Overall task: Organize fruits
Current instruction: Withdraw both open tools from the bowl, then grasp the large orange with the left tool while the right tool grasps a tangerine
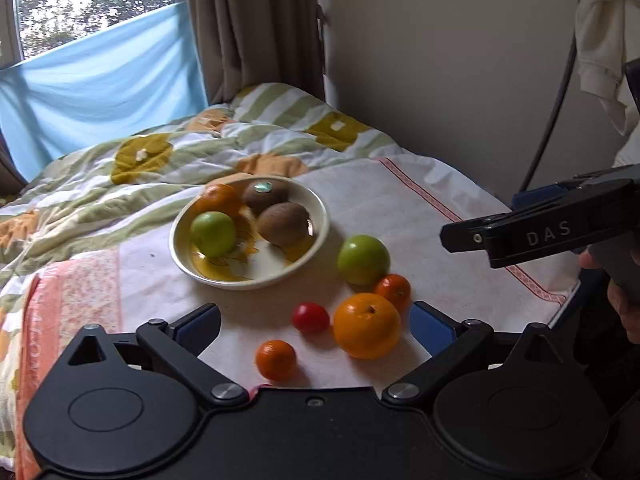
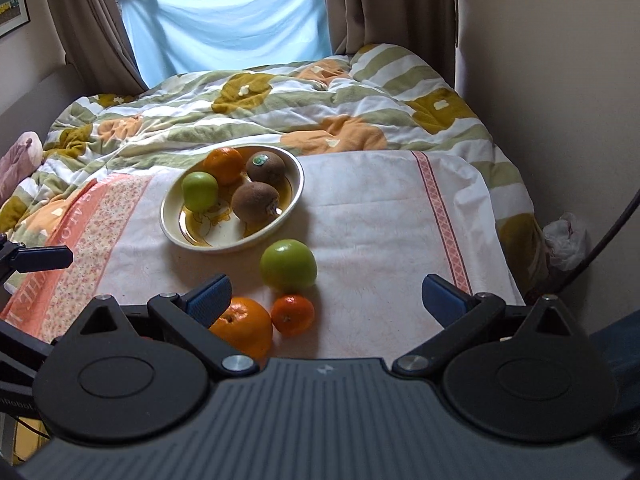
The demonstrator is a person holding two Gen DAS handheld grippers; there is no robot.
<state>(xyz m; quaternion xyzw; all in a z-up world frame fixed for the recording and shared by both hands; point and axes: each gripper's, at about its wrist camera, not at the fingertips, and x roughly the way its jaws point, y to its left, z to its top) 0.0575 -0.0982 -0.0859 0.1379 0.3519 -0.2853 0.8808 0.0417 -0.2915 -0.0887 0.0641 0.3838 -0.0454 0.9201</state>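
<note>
A cream bowl point(image 1: 320, 216) point(image 2: 298, 184) on the bed's white cloth holds a green apple point(image 1: 213, 233) point(image 2: 200, 191), an orange point(image 1: 218, 198) point(image 2: 225, 164) and two kiwis point(image 1: 283, 223) point(image 2: 256, 201). Loose on the cloth lie a larger green apple point(image 1: 363, 260) point(image 2: 288, 266), a big orange point(image 1: 366, 326) point(image 2: 244, 326), two mandarins point(image 1: 394, 290) point(image 1: 276, 360) and a small red fruit point(image 1: 310, 317). My left gripper point(image 1: 316, 326) is open, low over the loose fruit. My right gripper point(image 2: 326, 294) is open and empty, with the mandarin point(image 2: 293, 314) just inside its span.
A flowered quilt point(image 1: 160, 160) point(image 2: 280, 112) lies bunched behind the bowl. The wall point(image 1: 460, 60) runs along the right side of the bed. A dark cable point(image 2: 608, 240) and a white bag point(image 2: 566, 246) sit at the bed's right edge. A hand point(image 1: 624, 300) holds the right gripper.
</note>
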